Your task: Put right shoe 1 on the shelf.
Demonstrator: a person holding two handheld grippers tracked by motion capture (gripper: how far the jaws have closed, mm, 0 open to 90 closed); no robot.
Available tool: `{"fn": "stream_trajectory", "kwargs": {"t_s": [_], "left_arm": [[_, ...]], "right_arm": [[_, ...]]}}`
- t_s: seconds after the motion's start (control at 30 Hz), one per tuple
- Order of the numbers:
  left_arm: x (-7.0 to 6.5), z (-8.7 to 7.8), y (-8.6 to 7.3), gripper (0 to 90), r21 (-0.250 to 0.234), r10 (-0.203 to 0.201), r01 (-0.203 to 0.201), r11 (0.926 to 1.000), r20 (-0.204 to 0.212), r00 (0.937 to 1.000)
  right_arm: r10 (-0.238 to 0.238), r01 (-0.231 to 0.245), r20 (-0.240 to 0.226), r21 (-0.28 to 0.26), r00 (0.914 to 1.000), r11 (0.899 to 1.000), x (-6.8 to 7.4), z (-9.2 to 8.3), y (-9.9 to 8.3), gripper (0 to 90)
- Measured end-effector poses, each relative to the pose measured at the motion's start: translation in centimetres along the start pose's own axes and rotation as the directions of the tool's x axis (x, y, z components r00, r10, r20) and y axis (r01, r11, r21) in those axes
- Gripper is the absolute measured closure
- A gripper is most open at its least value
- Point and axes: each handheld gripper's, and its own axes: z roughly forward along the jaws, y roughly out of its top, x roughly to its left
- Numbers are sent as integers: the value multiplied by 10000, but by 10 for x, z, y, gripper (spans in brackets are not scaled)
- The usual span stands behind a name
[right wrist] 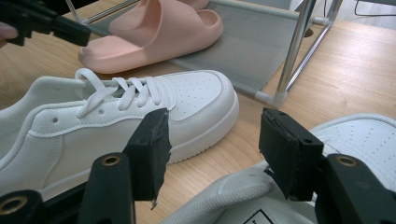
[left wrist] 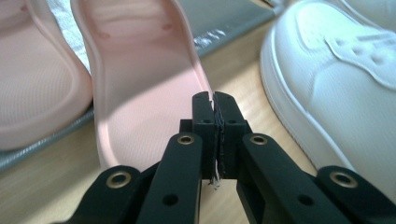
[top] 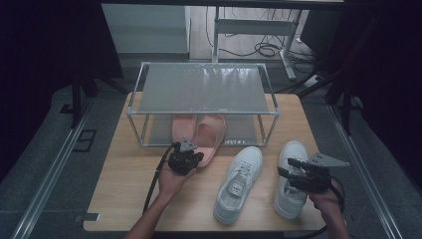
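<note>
At the heel rim of the pink slipper (left wrist: 140,107) on the desk (top: 129,194), your left gripper (left wrist: 214,100) pressed together, your right gripper (right wrist: 212,140) spread above the right-hand white sneaker (right wrist: 364,140), touching nothing.

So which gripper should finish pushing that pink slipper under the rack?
Left. The left gripper, shut, sits at the pink slipper heel rim; the right gripper hangs open above a white sneaker.

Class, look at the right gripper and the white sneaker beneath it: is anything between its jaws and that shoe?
Nothing visible is. The right gripper hangs with its jaws open directly over the heel collar of the right-hand white sneaker. The other white sneaker lies apart to one side, with bare table between the two.
</note>
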Motion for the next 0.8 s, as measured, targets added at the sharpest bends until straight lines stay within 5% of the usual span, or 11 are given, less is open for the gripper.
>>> {"fn": "stream_trajectory", "kwargs": {"t_s": [0.37, 0.8], "left_arm": [[9, -11, -23, 898, 325, 102, -113, 9994, 329, 9994], [10, -2, -23, 900, 843, 613, -655, 9943, 510, 9968]], "right_arm": [[5, -5, -17, 76, 10000, 10000, 2, 2, -1, 439], [-8, 8, -21, 77, 10000, 10000, 2, 2, -1, 439]]}}
